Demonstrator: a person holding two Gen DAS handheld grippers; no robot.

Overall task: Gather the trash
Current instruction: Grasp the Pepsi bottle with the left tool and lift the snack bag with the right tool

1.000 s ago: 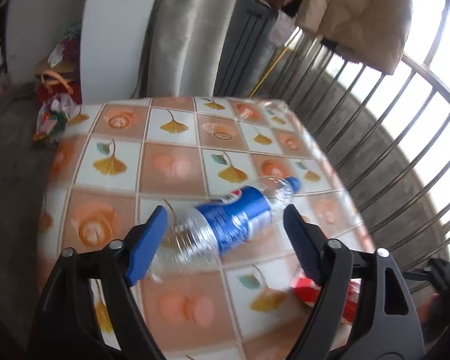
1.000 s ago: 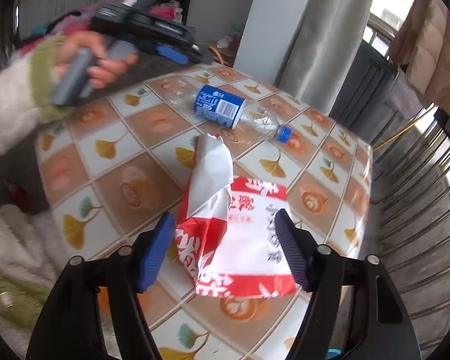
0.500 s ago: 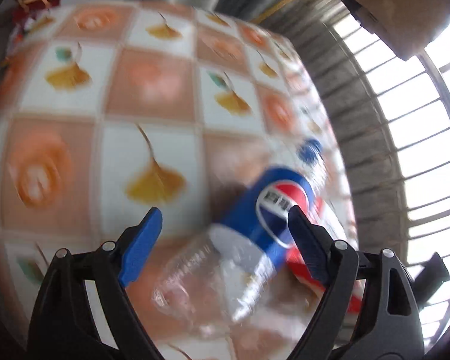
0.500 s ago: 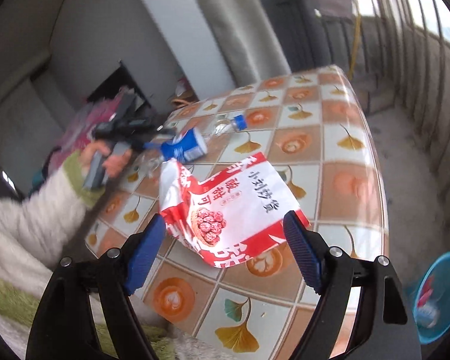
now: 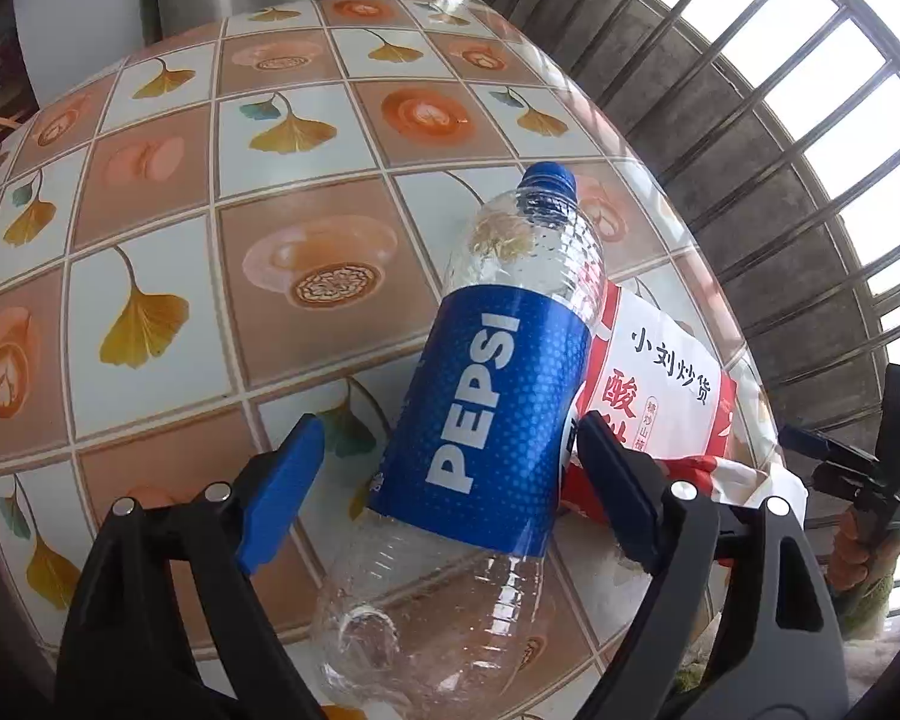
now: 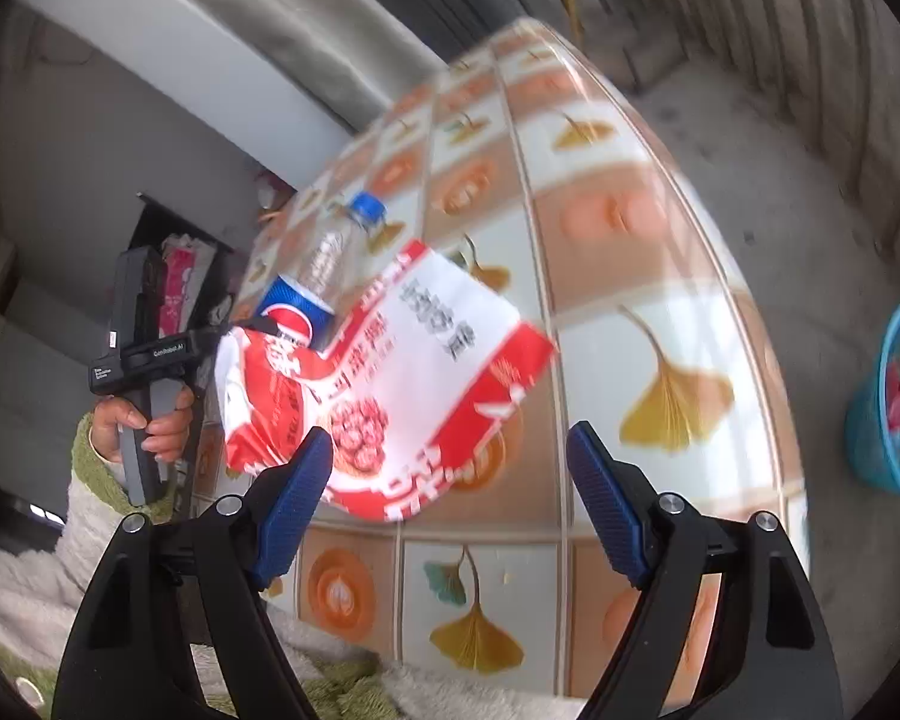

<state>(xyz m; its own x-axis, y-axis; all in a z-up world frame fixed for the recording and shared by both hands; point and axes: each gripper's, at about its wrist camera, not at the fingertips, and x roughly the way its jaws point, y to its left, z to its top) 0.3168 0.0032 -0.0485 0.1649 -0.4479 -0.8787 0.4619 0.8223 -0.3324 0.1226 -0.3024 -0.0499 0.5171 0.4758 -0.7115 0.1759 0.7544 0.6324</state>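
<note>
The left gripper (image 5: pixel 444 480) is gaping wide around the Pepsi bottle (image 5: pixel 486 414); the right gripper (image 6: pixel 447 501) is hanging wide before the snack bag (image 6: pixel 390 378).

blue-labelled bottle (image 5: pixel 498 396), red-white bag (image 6: pixel 390 378), ginkgo-patterned tablecloth (image 5: pixel 210 240)

Table (image 5: pixel 150 192): top covered with a glossy cloth of orange and white squares printed with ginkgo leaves and coffee cups.

Lying on it: one empty clear Pepsi bottle (image 5: pixel 492 396), on its side, blue cap toward the far edge; one red-and-white snack bag (image 5: pixel 660 384), flat, beside the bottle and touching it, near the right edge.
</note>
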